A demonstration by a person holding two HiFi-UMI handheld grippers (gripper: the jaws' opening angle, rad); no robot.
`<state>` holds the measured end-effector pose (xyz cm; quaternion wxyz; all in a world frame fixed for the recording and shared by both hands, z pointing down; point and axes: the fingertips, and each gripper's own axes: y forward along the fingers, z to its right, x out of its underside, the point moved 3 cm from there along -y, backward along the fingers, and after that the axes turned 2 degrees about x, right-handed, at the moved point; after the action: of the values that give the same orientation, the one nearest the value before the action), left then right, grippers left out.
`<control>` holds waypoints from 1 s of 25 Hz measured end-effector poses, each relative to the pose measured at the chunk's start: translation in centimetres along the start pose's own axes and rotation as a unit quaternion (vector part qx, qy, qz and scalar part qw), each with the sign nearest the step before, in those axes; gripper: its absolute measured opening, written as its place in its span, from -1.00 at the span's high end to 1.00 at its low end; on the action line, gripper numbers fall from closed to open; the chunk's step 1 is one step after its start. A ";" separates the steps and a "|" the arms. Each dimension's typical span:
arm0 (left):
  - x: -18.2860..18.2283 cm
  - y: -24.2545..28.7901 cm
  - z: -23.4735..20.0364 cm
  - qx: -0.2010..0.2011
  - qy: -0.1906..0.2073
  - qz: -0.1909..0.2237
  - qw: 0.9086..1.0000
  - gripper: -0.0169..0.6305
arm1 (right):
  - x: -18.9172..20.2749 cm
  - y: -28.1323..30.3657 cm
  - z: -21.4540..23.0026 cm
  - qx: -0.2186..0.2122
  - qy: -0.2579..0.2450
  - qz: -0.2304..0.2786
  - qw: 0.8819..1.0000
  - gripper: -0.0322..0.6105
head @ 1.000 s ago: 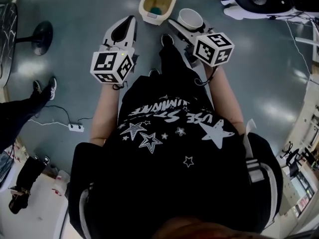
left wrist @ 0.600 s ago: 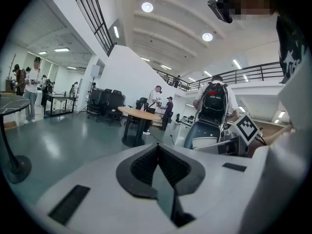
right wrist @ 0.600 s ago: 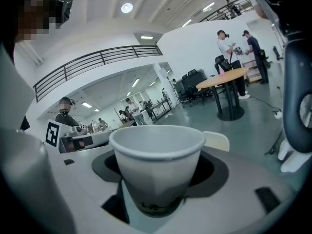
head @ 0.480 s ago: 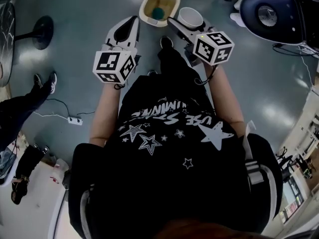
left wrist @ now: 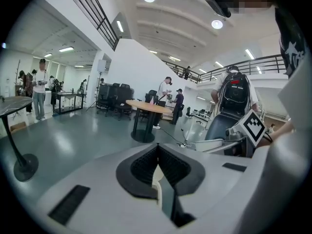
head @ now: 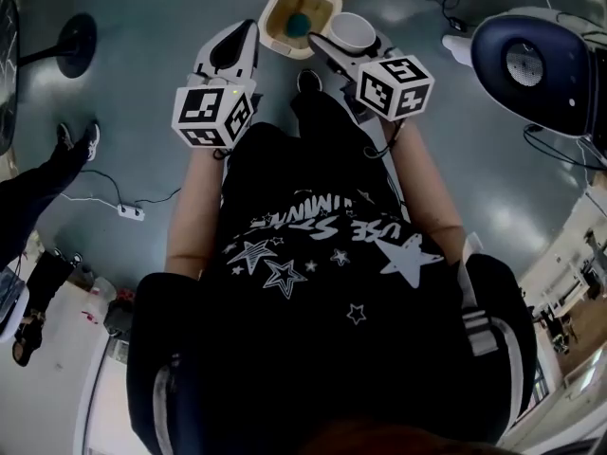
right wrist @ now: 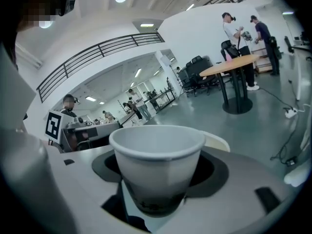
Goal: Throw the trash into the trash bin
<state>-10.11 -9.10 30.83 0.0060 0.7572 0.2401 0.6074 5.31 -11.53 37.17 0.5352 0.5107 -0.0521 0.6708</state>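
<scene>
A cream trash bin (head: 285, 28) stands on the floor with its lid up and a teal item inside. My right gripper (head: 334, 44) is shut on a white paper cup (head: 353, 32), which is upright and right beside the bin's rim. In the right gripper view the empty cup (right wrist: 158, 160) fills the space between the jaws of the right gripper (right wrist: 157, 189). My left gripper (head: 245, 32) is just left of the bin. Seen from its own camera, the left gripper (left wrist: 157, 148) has its jaws together with nothing between them.
A dark blue and white round machine (head: 536, 60) stands at the right. A power strip (head: 128, 212) with a cable lies on the floor at the left, near a bystander's legs (head: 38, 192). A black round table base (head: 71, 38) is at the far left.
Both grippers have moved forward and down toward the bin. The cup now sits next to the bin's rim. The grip on the cup is unchanged.
</scene>
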 end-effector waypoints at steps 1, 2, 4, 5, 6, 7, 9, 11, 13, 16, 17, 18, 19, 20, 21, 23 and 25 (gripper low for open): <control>0.0 0.5 -0.2 -0.005 -0.004 0.000 1.000 0.91 | -0.1 0.4 0.3 -0.004 -0.002 -0.006 1.000 -0.12; 0.0 1.0 -0.3 -0.008 -0.007 0.000 1.000 0.91 | -0.2 0.8 0.7 -0.007 -0.004 -0.011 1.000 -0.12; 0.2 2.2 -0.5 -0.010 -0.012 -0.001 1.000 0.91 | -0.3 1.7 1.3 -0.010 -0.005 -0.019 1.000 -0.12; 0.4 2.7 -0.5 -0.008 -0.014 -0.002 1.000 0.91 | -0.2 2.2 1.6 -0.009 -0.004 -0.022 1.000 -0.12; 0.8 3.1 -0.7 -0.006 -0.018 -0.004 1.000 0.91 | 0.1 2.6 1.8 -0.007 -0.002 -0.026 1.000 -0.12; 1.3 3.4 -0.9 -0.005 -0.022 -0.007 1.000 0.91 | 0.4 3.1 1.9 -0.005 0.000 -0.029 1.000 -0.12; 2.4 4.2 -1.6 -0.001 -0.032 -0.013 0.999 0.91 | 0.9 4.1 2.3 0.004 0.006 -0.035 0.999 -0.12; 3.3 5.2 -2.3 0.003 -0.039 -0.022 0.999 0.91 | 1.0 4.9 2.7 0.014 0.015 -0.037 0.999 -0.12; 4.0 6.2 -2.9 0.011 -0.042 -0.031 0.999 0.91 | 1.0 5.8 3.3 0.023 0.026 -0.033 0.999 -0.12; 5.6 7.6 -3.9 0.024 -0.042 -0.047 0.998 0.91 | 1.4 7.6 4.3 0.039 0.035 -0.030 0.998 -0.12; 6.3 8.2 -4.3 0.027 -0.042 -0.053 0.997 0.91 | 1.5 8.2 4.6 0.046 0.035 -0.029 0.998 -0.12; 7.0 8.7 -4.6 0.030 -0.042 -0.060 0.997 0.91 | 1.7 8.9 5.0 0.052 0.037 -0.028 0.998 -0.12; 7.8 9.1 -4.9 0.033 -0.043 -0.066 0.996 0.91 | 2.2 9.5 5.4 0.056 0.040 -0.028 0.997 -0.12; 8.5 9.4 -5.1 0.036 -0.042 -0.074 0.996 0.91 | 2.9 10.1 5.7 0.059 0.045 -0.030 0.997 -0.12; 9.3 9.7 -5.3 0.039 -0.042 -0.082 0.995 0.91 | 3.8 10.6 6.0 0.059 0.048 -0.034 0.997 -0.12; 10.6 10.5 -5.7 0.042 -0.044 -0.094 0.994 0.91 | 5.1 11.6 6.6 0.060 0.047 -0.043 0.996 -0.12; 11.7 11.6 -5.9 0.043 -0.047 -0.102 0.993 0.91 | 5.7 12.4 7.3 0.061 0.045 -0.051 0.996 -0.12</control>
<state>-9.69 -16.72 46.60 0.0467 0.7563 0.3414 0.5561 0.90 -17.49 50.73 0.5384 0.5138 0.0386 0.6669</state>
